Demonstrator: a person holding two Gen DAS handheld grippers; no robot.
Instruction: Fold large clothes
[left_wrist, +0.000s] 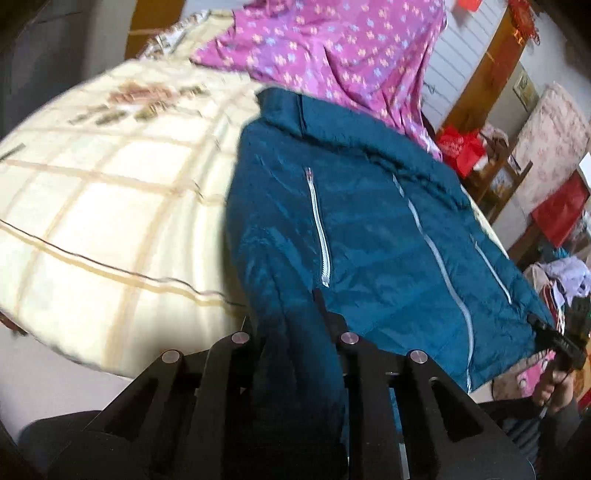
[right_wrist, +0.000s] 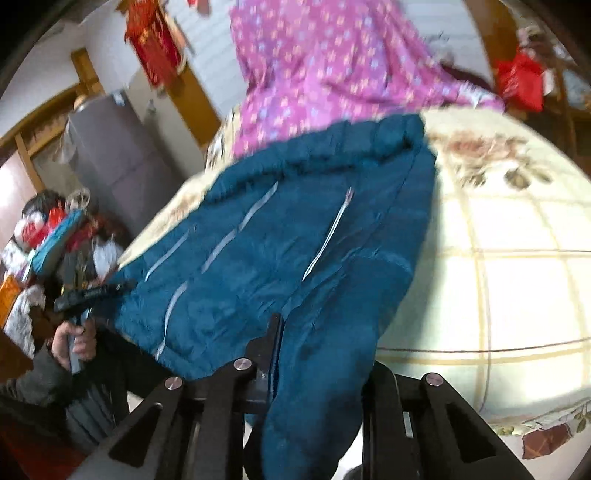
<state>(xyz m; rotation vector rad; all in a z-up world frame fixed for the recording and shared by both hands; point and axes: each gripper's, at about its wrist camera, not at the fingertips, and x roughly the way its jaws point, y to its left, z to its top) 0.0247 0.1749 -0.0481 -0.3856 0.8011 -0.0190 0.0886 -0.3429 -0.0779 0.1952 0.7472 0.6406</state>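
Observation:
A teal padded jacket (left_wrist: 369, 229) with silver zippers lies front up on the bed; it also shows in the right wrist view (right_wrist: 280, 236). My left gripper (left_wrist: 295, 317) is shut on the jacket's hem and sleeve fabric at its near left corner. My right gripper (right_wrist: 295, 339) is shut on the jacket's near hem at the other corner. Each gripper shows in the other's view: the right one (left_wrist: 554, 338) clamps the hem edge, the left one (right_wrist: 96, 291) clamps the opposite edge. The collar points away from me.
The bed has a cream checked cover (left_wrist: 110, 206) with a flower print (right_wrist: 487, 155). A pink floral quilt (left_wrist: 332, 51) is piled behind the jacket. Red bags (left_wrist: 461, 147) and clutter (right_wrist: 55, 236) stand beside the bed.

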